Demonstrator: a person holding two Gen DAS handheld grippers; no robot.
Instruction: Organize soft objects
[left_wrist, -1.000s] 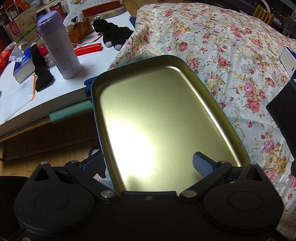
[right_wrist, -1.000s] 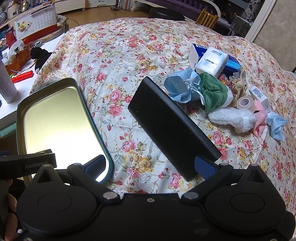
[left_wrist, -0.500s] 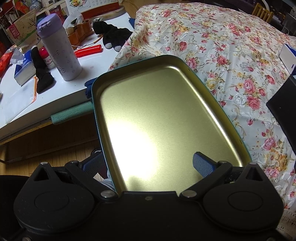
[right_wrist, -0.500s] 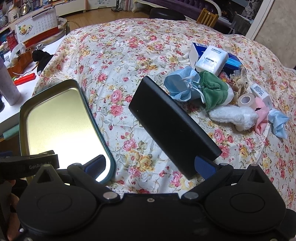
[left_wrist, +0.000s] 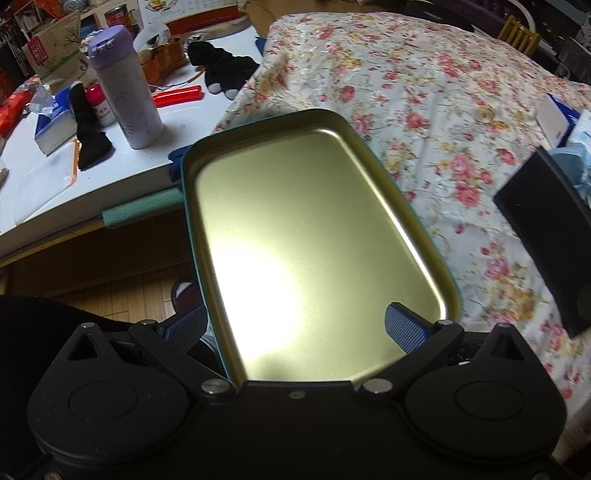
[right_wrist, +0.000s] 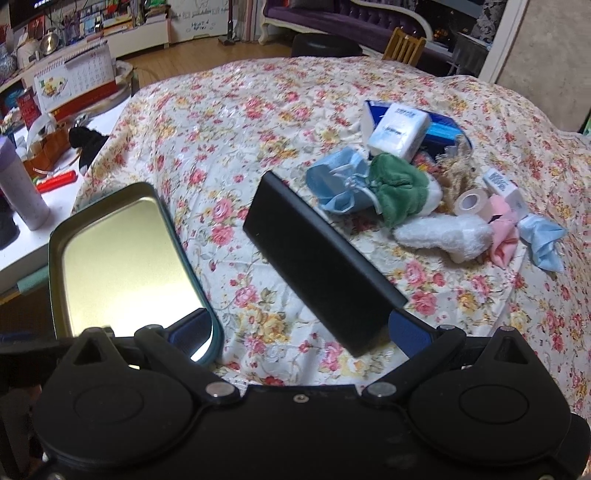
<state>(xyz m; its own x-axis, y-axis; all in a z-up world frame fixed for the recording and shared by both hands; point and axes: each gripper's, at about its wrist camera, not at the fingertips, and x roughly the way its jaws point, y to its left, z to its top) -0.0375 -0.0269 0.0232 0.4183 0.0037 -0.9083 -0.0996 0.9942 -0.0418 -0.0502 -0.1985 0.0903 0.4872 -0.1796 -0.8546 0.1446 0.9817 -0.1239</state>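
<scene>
Left wrist view: the left hand-held gripper (left_wrist: 295, 326) clamps the tin (left_wrist: 310, 236) by its left wall, over the floral cloth's (left_wrist: 424, 92) edge. Right wrist view: the right hand-held gripper (right_wrist: 299, 332) seemingly pinches a black lid (right_wrist: 317, 254); the soft pile (right_wrist: 424, 206) lies at two o'clock.

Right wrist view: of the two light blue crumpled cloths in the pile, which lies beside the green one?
The light blue crumpled cloth with the white drawstring; it touches the green plush cloth. The other blue cloth lies apart, past the pink cloth.
</scene>
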